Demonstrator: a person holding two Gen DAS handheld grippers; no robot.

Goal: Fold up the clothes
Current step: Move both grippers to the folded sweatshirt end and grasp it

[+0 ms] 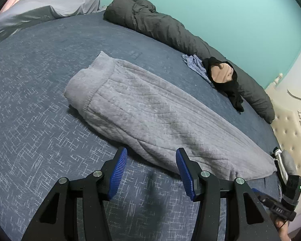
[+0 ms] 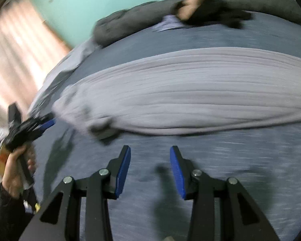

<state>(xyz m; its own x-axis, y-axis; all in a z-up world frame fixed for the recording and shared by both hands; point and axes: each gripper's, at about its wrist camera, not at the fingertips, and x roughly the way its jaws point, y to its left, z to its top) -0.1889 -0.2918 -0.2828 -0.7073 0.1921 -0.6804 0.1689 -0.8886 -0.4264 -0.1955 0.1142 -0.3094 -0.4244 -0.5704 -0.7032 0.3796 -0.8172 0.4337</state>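
On the blue bed [image 1: 40,100] lies one grey fleece garment [image 1: 150,116]. Beyond that garment lie one rolled dark duvet [image 1: 160,26], one black-and-beige garment [image 1: 224,78] and what seems one small lilac cloth [image 1: 194,64]. Two grippers [image 1: 151,156] [image 2: 150,156] show.

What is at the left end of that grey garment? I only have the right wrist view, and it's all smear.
Observer: A stitched band, like a waistband. The grey garment lies flat on the bed.
Operator: Left gripper holding anything?
Observer: No. The left gripper is open, with nothing between its pads.
Operator: The black lump near the wall?
Observer: A black garment with a beige lining, lying partly on a light blue cloth.
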